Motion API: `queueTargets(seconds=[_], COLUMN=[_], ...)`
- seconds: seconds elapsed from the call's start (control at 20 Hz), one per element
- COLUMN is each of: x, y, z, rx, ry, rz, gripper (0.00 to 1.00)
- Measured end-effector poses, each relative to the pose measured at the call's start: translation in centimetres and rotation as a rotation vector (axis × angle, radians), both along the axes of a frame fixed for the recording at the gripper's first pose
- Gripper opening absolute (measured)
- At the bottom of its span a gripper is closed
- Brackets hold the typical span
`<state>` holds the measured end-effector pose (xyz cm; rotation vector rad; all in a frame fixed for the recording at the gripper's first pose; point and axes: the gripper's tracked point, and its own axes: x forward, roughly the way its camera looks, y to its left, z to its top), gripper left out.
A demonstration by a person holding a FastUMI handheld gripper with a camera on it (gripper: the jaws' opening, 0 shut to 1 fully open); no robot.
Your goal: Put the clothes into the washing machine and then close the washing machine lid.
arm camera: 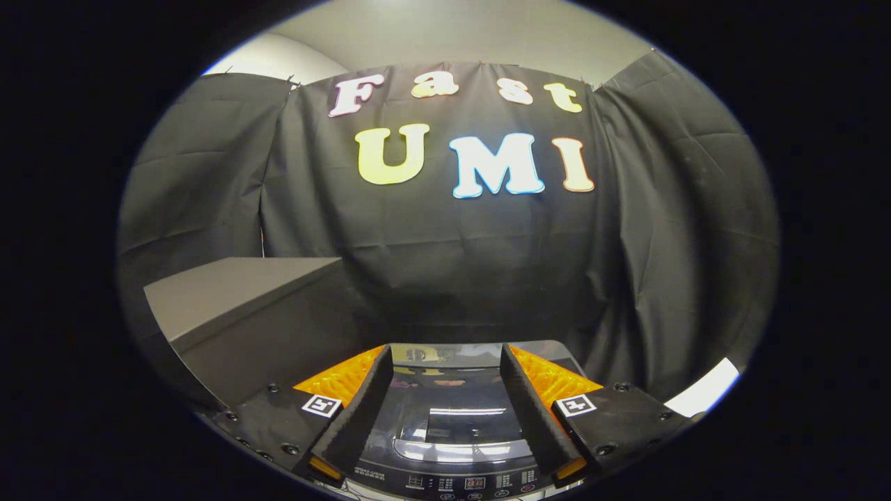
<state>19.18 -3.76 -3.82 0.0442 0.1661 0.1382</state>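
At lower left a grey box-shaped worktop (237,292) stands beside the dark, glossy top-loading washing machine (452,480), whose glass lid (449,410) lies shut at bottom centre between the spread, empty fingers of the tool (445,362).

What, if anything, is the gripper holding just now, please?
Nothing: the gripper has its fingers spread open above the washing machine lid.
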Motion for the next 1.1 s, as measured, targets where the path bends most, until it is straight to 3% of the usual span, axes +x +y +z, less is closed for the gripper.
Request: queueTargets(seconds=[0.55,1.1], x=[-8.1,-13.5], y=[-1.5,-1.6], z=[5.5,7.2], rx=[0.000,0.013], ry=[-0.082,-0.116], rz=[-0.054,-0.075], gripper=[0.96,0.96])
